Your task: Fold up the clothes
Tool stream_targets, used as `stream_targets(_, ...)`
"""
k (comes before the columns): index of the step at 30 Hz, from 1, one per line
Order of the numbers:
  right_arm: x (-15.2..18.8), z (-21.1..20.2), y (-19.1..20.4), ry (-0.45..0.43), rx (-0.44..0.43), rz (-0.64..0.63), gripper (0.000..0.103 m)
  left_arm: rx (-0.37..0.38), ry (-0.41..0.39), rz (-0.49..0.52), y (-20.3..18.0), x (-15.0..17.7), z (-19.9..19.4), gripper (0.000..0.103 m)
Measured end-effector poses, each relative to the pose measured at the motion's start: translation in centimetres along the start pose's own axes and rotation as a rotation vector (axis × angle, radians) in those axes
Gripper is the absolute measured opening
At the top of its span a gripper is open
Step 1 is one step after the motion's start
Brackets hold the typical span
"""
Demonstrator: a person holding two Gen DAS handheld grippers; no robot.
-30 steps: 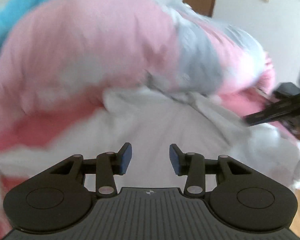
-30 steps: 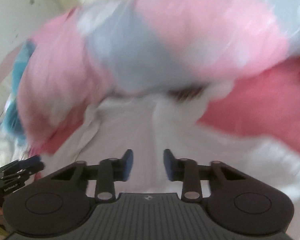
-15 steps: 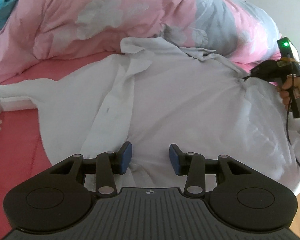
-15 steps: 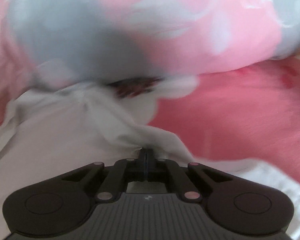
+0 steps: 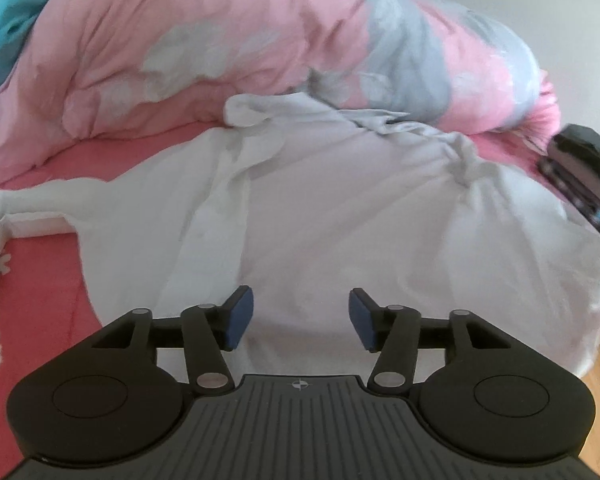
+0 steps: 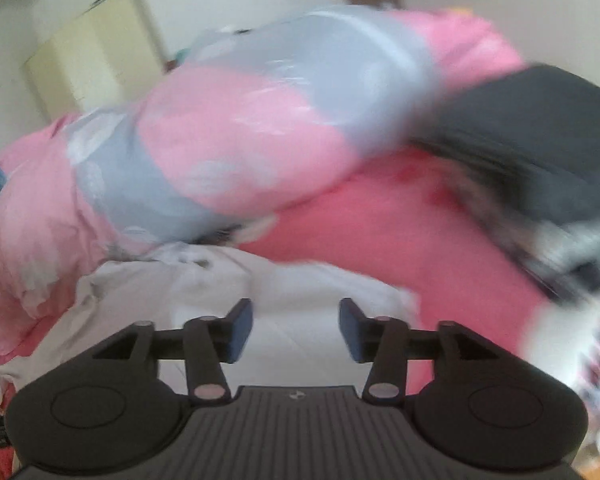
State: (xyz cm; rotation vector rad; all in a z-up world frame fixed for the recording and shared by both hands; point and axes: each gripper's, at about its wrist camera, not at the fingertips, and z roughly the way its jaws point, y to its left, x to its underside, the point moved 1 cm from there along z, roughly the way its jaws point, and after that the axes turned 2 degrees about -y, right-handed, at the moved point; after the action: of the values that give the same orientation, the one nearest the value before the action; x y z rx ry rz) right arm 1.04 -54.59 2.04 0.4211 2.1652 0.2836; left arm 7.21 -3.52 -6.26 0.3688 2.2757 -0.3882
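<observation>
white shirt (image 5: 340, 216) lies spread on the pink bed (image 5: 32, 300), collar against the duvet (image 5: 220, 40). left tool (image 5: 301, 316) and right tool (image 6: 296, 330) are opening, empty. risk: a one-layer pinch or bunched cloth skews the fold.

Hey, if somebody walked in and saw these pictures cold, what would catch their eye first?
Probably the white shirt, spread front-up across the pink bed sheet, one sleeve stretched out to the left. Right behind it bulges a big pink and grey floral duvet, heaped along the far side of the bed. A dark folded pile lies on the sheet to the right, blurred in both views.
</observation>
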Motion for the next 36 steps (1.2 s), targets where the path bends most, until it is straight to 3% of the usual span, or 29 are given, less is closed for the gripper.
stream_targets(4,3.1,-0.2,-4.9,0.064,0.055,0.137,0.062,0.057,0.024,0.027,-2.1,0.8,-1.1,0.059)
stream_targets(8,4.3,1.8,-7.0,0.088,-0.026,0.277,0.062,0.145,0.067,0.078,-5.2,2.0,-2.1,0.063)
stream_targets(10,4.4,3.2,-6.4,0.103,-0.060,0.277,0.058,0.192,0.093,0.123,-6.9,2.6,-2.4,0.064)
stream_targets(12,4.6,4.9,-5.3,0.125,-0.082,0.242,0.040,0.228,0.111,0.167,-8.5,3.3,-2.5,0.064)
stream_targets(13,4.7,5.8,-4.8,0.140,-0.091,0.222,0.005,0.240,0.122,0.186,-9.2,3.6,-2.5,0.064)
stream_targets(14,4.6,6.5,-4.2,0.147,-0.094,0.204,0.000,0.250,0.130,0.200,-9.8,3.8,-2.4,0.064)
stream_targets(21,1.9,8.0,-3.5,-0.005,-0.044,0.170,0.004,0.266,0.208,0.249,-11.2,5.1,-1.3,0.064)
stream_targets(23,1.9,8.7,-4.2,0.008,-0.018,0.199,0.027,0.263,0.218,0.245,-11.1,5.2,-1.2,0.064)
stream_targets(25,2.4,8.1,-5.0,-0.023,0.004,0.241,0.041,0.261,0.222,0.240,-10.9,5.3,-1.3,0.064)
stream_targets(26,2.8,7.3,-5.4,-0.059,0.003,0.257,0.043,0.260,0.225,0.239,-10.8,5.3,-1.3,0.064)
stream_targets(30,5.3,2.6,-7.1,-0.126,-0.090,0.321,0.043,0.250,0.236,0.236,-10.2,5.4,-1.6,0.064)
stream_targets(36,11.4,-0.5,-5.0,0.010,-0.249,0.277,0.043,0.207,0.220,0.187,-7.8,5.5,-3.9,0.064)
